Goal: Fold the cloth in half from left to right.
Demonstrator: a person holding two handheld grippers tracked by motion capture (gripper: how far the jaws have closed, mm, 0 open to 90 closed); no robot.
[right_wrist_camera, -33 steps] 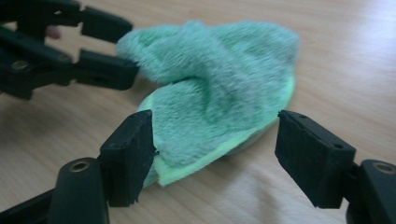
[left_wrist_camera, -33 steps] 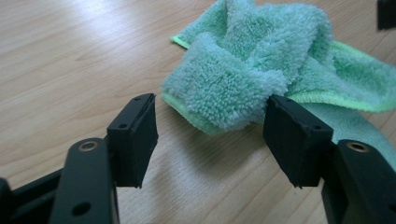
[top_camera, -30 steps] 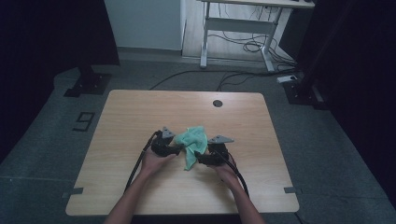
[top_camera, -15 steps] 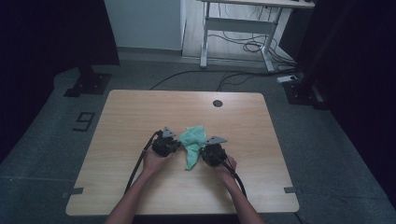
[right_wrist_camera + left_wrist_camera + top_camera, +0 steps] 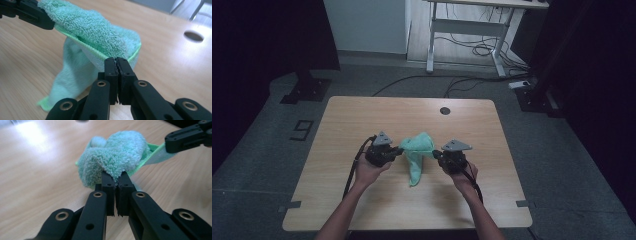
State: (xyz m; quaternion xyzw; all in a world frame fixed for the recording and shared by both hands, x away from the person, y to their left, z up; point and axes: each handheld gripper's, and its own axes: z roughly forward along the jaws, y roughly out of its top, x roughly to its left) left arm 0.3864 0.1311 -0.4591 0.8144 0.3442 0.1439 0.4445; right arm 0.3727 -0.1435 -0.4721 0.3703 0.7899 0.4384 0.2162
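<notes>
Green towel (image 5: 417,150) is hanging bunched between the two grippers above the middle of the wooden counter (image 5: 352,120), its lower end drooping to the surface. Left gripper (image 5: 114,178) is pinching one edge with fingers closed tight; right gripper (image 5: 116,60) is clamping the opposite edge likewise.

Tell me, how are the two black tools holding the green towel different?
The left tool pinches the green towel at its left side; the right tool pinches its right side. In the high view, the left tool sits a bit farther up the table than the right tool. Both are black, shut tight on the towel.
</notes>
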